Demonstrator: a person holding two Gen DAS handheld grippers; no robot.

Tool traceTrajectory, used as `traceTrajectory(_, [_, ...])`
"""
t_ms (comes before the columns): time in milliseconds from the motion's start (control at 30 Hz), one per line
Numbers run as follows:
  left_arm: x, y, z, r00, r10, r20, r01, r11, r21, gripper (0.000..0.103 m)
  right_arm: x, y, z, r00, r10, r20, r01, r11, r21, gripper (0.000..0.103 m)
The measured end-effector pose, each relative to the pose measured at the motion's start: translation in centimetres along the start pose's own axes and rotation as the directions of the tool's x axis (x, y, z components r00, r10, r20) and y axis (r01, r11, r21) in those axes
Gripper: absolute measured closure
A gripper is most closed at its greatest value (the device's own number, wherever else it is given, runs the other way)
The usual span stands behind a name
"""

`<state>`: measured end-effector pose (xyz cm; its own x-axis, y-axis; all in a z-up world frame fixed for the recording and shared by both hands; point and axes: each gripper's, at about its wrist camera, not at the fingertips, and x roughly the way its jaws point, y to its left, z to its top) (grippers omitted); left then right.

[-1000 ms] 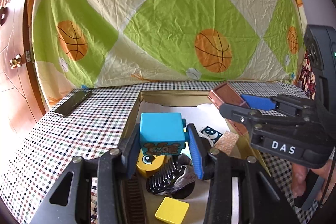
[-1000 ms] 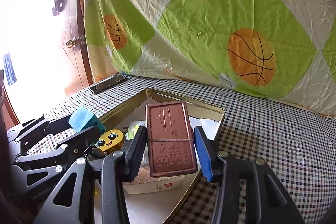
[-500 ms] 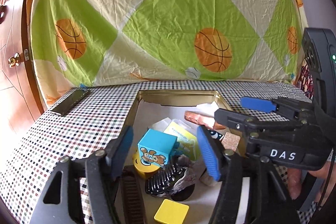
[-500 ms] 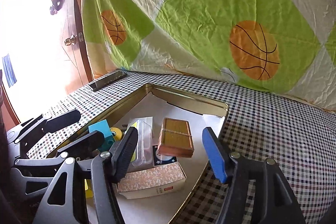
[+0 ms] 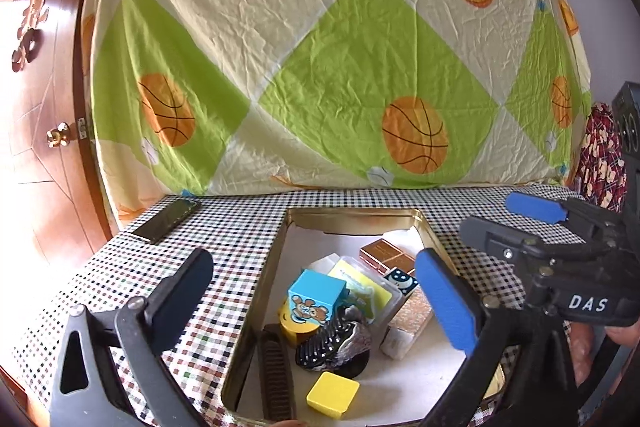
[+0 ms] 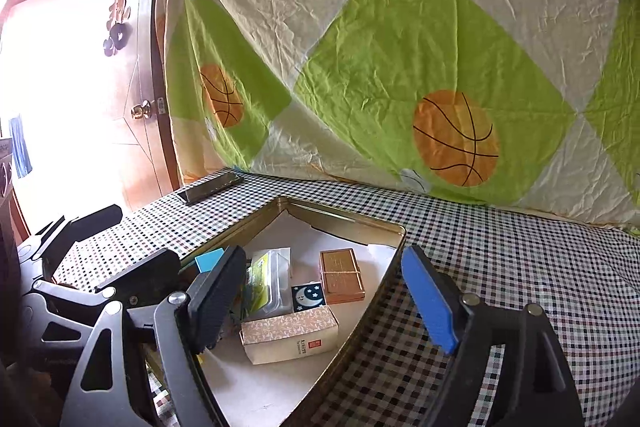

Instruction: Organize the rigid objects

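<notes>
A gold tin [image 5: 260, 291] lies on the checked tablecloth with several small things in it. The blue bear cube [image 5: 316, 297] rests tilted on a yellow toy inside the tin. My left gripper [image 5: 314, 279] hangs above and behind it, its jaws opening wide and touching nothing. The copper box [image 6: 341, 275] lies flat near the tin's [image 6: 344, 219] far corner. My right gripper [image 6: 324, 267] hovers over it, its jaws also opening, with nothing pressed between them. The blue cube [image 6: 209, 259] peeks out behind my right gripper's dark finger. The copper box [image 5: 386, 255] also shows in the left wrist view.
The tin also holds a patterned carton [image 6: 290, 333], a moon card [image 6: 307, 297], a clear case with yellow inside [image 6: 268, 279], a yellow square block [image 5: 332, 395] and a black comb [image 5: 276, 375]. A phone [image 5: 166, 221] lies at the table's far left. A basketball-print sheet hangs behind.
Both grippers let go. The blue cube dropped from the left jaws and the copper box from the right, both into the tin. Both grippers rose and drew back, jaws spreading.
</notes>
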<state>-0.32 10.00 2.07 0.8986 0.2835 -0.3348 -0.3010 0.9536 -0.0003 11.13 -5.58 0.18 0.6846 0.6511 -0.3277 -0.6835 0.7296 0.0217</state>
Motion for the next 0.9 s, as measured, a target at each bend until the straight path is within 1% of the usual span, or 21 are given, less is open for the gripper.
traceTrajectory(200, [-0.6,1.3,0.3,1.0,-0.002,-0.021,0.001,0.999,-0.052,0.001,-1.1,0.8,0.3,0.999,0.029,0.02,-0.028,1.0,-0.004,0.021])
traceTrajectory(300, [-1.1,2.1,0.4,1.0,0.015,-0.012,-0.015,0.997,-0.073,0.001,-1.8,1.6,0.6,0.998,0.044,0.035,-0.044,0.999,-0.02,0.021])
traceTrajectory(500, [-2.1,3.1,0.6,0.999,0.049,0.014,-0.048,0.996,-0.078,0.0,-2.5,3.0,1.0,0.997,0.065,0.051,-0.063,0.997,-0.053,0.021])
traceTrajectory(667, [-1.9,3.6,0.4,0.998,0.066,0.015,-0.065,0.994,-0.083,0.0,-2.3,3.5,0.9,0.996,0.069,0.048,-0.066,0.996,-0.063,0.021])
traceTrajectory(767, [-1.6,3.9,0.1,0.998,0.059,0.002,-0.058,0.994,-0.095,0.001,-2.1,3.4,0.6,0.997,0.069,0.041,-0.067,0.996,-0.061,0.021])
traceTrajectory(900, [-1.5,3.7,-0.2,0.998,0.057,0.005,-0.056,0.995,-0.084,0.001,-2.1,3.1,0.5,0.997,0.068,0.039,-0.066,0.996,-0.053,0.021])
